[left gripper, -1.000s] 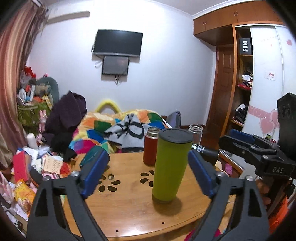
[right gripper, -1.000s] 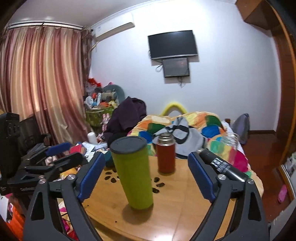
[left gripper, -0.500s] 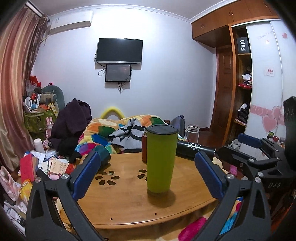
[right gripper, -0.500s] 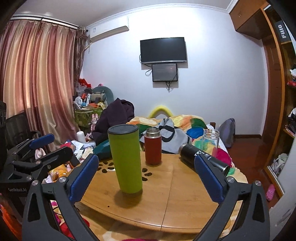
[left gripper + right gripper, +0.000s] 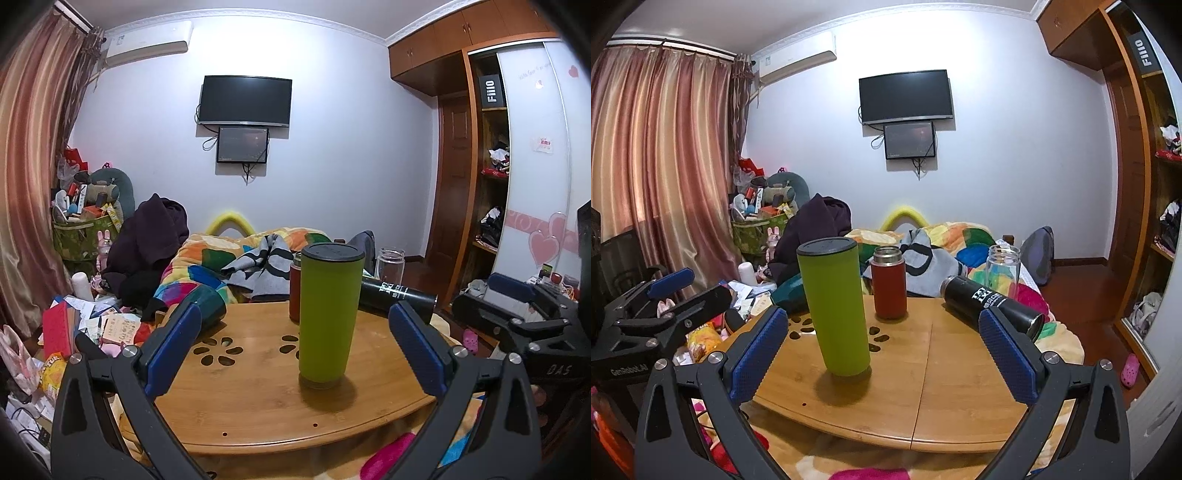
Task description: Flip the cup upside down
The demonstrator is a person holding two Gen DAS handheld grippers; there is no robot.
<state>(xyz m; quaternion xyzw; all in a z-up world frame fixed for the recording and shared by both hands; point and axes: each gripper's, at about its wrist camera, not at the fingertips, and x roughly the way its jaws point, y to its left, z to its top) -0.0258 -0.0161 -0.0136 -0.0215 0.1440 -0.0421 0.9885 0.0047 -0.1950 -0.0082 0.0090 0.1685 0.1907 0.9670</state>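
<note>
A tall green cup (image 5: 328,314) with a dark end on top stands upright on the round wooden table (image 5: 258,406); it also shows in the right wrist view (image 5: 834,306). My left gripper (image 5: 295,343) is open and empty, held back at the table's near edge, apart from the cup. My right gripper (image 5: 882,347) is open and empty, also back from the cup. Each gripper shows at the edge of the other's view: the right one (image 5: 517,306) and the left one (image 5: 665,295).
A red flask (image 5: 888,282) stands behind the cup. A black bottle (image 5: 991,302) lies on its side at the table's right. A clear glass jar (image 5: 1003,267) stands behind it. A dark green cup (image 5: 201,304) lies at the far left edge. A cluttered bed lies beyond.
Both grippers have drawn back and away from the green cup, so the table and cup look farther and lower. The cup has not moved. Both stay open.
</note>
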